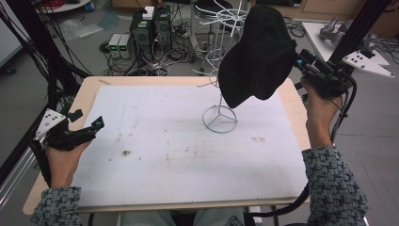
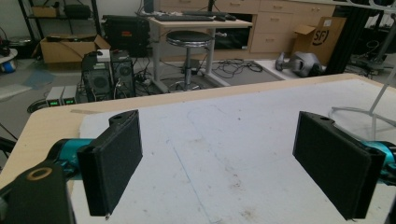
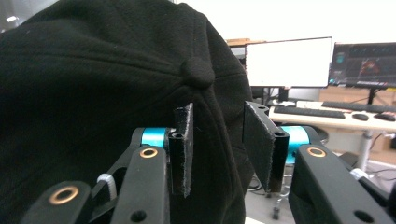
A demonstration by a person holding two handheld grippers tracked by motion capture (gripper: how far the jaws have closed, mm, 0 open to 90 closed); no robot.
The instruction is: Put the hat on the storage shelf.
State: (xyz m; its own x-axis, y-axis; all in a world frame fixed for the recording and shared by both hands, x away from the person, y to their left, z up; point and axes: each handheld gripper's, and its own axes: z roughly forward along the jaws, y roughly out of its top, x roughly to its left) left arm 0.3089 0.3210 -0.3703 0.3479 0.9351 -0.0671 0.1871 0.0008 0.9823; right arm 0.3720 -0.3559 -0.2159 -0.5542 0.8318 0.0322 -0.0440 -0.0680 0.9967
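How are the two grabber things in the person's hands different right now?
The left gripper sits low by the table's left edge; the right gripper is raised beside the black cap on the white wire stand. The left gripper's jaws gape wide around nothing; the right gripper's jaws stand closer, straddling the cap's fabric. Both have black padded jaws.

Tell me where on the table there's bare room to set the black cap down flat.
Most of the white mat is bare: the wide stretch between the left gripper and the wire stand's ring base, and the near strip along the person's edge. It is crowded at the far right, where the black cap hangs over the stand beside the right gripper.
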